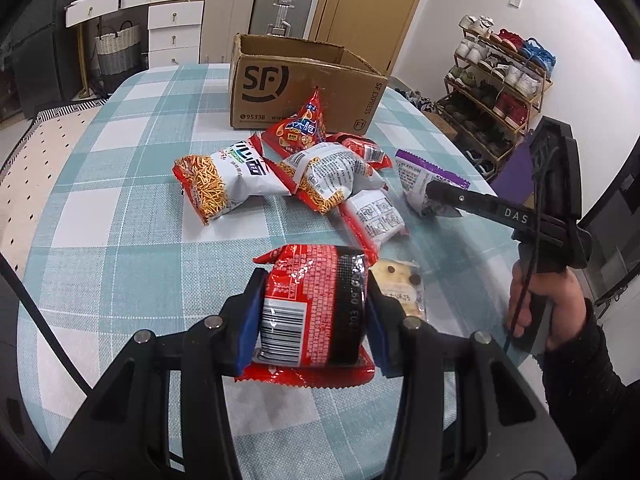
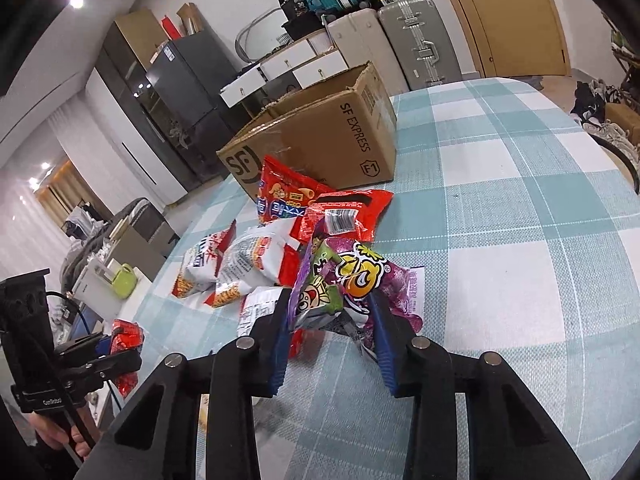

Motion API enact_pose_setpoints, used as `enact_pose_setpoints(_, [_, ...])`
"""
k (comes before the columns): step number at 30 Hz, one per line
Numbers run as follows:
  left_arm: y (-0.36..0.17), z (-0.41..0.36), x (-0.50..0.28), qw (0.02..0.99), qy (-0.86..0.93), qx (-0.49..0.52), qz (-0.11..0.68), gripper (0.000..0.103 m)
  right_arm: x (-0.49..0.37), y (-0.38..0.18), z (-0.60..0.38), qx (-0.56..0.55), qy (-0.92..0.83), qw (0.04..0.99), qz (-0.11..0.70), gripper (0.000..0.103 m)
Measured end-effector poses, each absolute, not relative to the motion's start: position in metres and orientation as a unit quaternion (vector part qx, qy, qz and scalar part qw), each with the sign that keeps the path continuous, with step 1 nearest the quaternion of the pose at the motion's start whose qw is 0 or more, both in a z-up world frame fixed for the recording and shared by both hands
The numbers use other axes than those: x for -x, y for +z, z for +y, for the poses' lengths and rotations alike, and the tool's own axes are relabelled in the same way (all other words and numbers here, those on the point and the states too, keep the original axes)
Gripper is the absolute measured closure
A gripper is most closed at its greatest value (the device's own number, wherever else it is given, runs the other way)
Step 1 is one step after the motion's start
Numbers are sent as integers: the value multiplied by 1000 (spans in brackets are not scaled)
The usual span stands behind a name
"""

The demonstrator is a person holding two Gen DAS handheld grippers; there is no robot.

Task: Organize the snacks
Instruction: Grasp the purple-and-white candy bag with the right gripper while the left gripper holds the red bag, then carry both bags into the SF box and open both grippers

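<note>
Left gripper [image 1: 314, 316] fingers pinch a red snack packet [image 1: 316, 304] just above the checked worktop [image 1: 120, 240] | right gripper [image 2: 332, 340] fingers clamp a purple snack packet [image 2: 344, 280] beside the pile | cardboard box [image 1: 296, 88] behind, open-topped.

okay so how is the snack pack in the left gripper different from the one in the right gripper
The red packet in the left gripper is red with a black band and a barcode showing; the purple packet in the right gripper is purple and green with cartoon print. The red packet is gripped across its middle, the purple packet near one end. Both are crinkly foil snack packs, each clamped between blue pads over the checked tablecloth.
</note>
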State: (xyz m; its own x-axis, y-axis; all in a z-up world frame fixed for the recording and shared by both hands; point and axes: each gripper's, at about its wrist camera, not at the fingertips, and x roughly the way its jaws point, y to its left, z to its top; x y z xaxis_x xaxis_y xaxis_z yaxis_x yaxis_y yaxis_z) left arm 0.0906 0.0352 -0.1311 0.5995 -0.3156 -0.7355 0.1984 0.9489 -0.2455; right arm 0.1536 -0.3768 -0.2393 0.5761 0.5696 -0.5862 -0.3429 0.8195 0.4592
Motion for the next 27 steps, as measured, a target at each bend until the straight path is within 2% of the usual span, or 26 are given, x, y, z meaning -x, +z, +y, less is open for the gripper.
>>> enact_pose_setpoints(7, [-115,35,-75,899,-139,68,409,61,-124,-216,-382,-152,271,882,354,69])
enact_pose_setpoints(16, [-87,36,-59,911,-140,59,382,61,-73,-152,-373,-137,311,894,293,69])
enact_pose_setpoints(27, [-21,49,-67,919,-175,100,338,61,-38,-79,-356,-120,347,895,253,69])
